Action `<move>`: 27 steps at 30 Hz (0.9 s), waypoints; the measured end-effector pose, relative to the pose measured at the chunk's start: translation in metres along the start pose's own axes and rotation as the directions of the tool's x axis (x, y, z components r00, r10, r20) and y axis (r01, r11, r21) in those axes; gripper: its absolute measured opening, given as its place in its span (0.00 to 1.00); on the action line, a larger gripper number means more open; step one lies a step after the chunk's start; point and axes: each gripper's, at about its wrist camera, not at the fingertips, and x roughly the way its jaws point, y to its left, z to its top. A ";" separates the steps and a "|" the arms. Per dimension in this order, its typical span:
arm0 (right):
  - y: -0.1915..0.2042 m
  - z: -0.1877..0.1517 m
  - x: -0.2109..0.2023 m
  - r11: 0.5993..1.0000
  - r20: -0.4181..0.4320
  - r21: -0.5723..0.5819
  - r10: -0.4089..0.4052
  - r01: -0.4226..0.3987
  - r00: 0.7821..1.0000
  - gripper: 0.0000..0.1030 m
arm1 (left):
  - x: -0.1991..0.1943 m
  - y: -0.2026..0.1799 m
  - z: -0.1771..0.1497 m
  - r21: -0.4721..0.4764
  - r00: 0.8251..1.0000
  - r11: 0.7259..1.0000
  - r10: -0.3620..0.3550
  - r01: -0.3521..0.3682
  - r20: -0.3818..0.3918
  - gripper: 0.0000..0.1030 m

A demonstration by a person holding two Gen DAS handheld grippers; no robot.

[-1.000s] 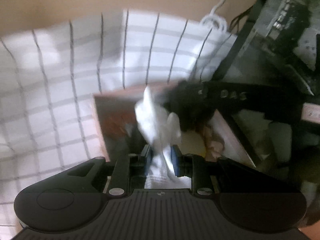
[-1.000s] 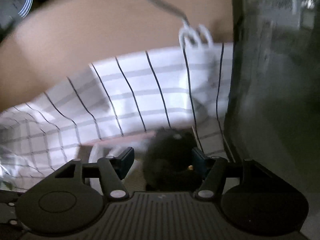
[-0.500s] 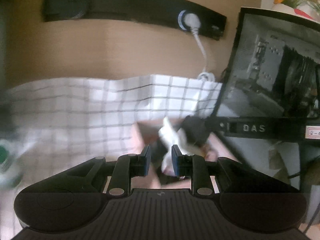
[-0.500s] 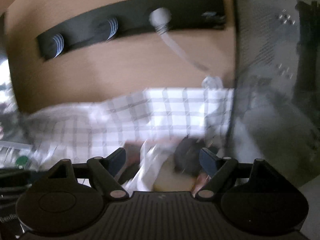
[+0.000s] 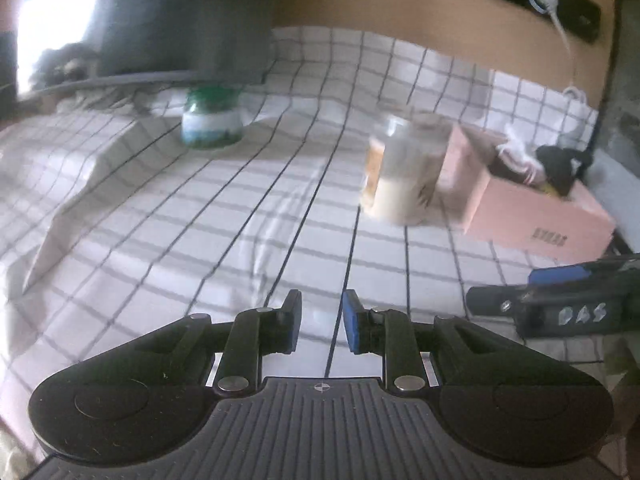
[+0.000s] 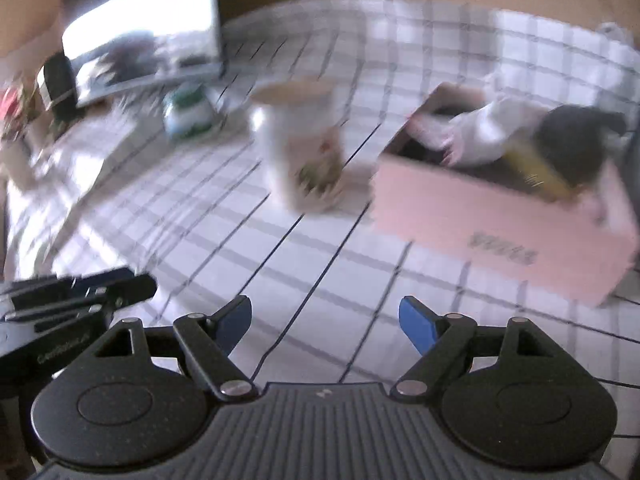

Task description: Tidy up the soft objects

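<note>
A pink cardboard box (image 5: 532, 212) (image 6: 500, 220) stands at the right of the checked tablecloth. A white cloth (image 6: 492, 128) (image 5: 516, 148) and a black soft item (image 6: 572, 136) (image 5: 560, 164) lie in it, hanging over the rim. My left gripper (image 5: 320, 320) is empty, its jaws a narrow gap apart, low over the cloth, well back from the box. My right gripper (image 6: 326, 320) is open wide and empty, in front of the box. Each gripper shows at the edge of the other's view.
A white printed cup (image 5: 404, 172) (image 6: 304, 148) stands just left of the box. A green-lidded jar (image 5: 212, 120) (image 6: 188, 112) stands further back by a monitor (image 6: 140, 28). A power strip (image 5: 560, 4) and cable run on the back wall. The tablecloth (image 5: 200, 220) is wrinkled.
Both grippers have pulled back from the box and swung left. The left gripper has let go of the white cloth, which now lies in the box with the black item.
</note>
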 end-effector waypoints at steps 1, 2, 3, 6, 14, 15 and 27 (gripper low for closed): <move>0.003 -0.004 0.004 1.000 -0.012 -0.020 0.000 0.000 1.000 0.79 | 0.002 -0.003 -0.003 0.000 1.000 1.000 0.024 -0.024 -0.008 0.24; 0.005 -0.004 0.009 0.999 -0.023 -0.034 0.000 -0.001 1.000 0.80 | 0.003 -0.006 -0.006 0.001 0.999 0.999 0.041 -0.041 -0.018 0.24; 0.007 -0.006 0.013 0.999 -0.031 -0.046 0.002 -0.003 1.000 0.82 | 0.007 -0.007 -0.008 -0.007 0.998 0.998 0.054 -0.055 -0.034 0.24; 0.011 -0.008 0.015 0.995 -0.016 -0.095 -0.023 0.021 1.000 0.88 | 0.009 -0.013 -0.013 -0.007 0.996 0.996 0.088 -0.088 -0.013 0.25; 0.000 -0.015 0.020 0.994 0.037 -0.093 -0.061 0.064 0.997 1.00 | 0.001 -0.026 -0.024 -0.017 0.986 0.987 0.162 -0.161 0.034 0.27; -0.001 -0.015 0.019 0.994 0.037 -0.094 -0.061 0.064 0.997 1.00 | 0.001 -0.026 -0.024 -0.029 0.986 0.986 0.164 -0.163 0.034 0.27; -0.003 -0.021 0.021 0.993 0.111 -0.104 -0.044 0.056 0.993 1.00 | -0.002 -0.033 -0.027 -0.025 0.980 0.981 0.193 -0.192 0.038 0.27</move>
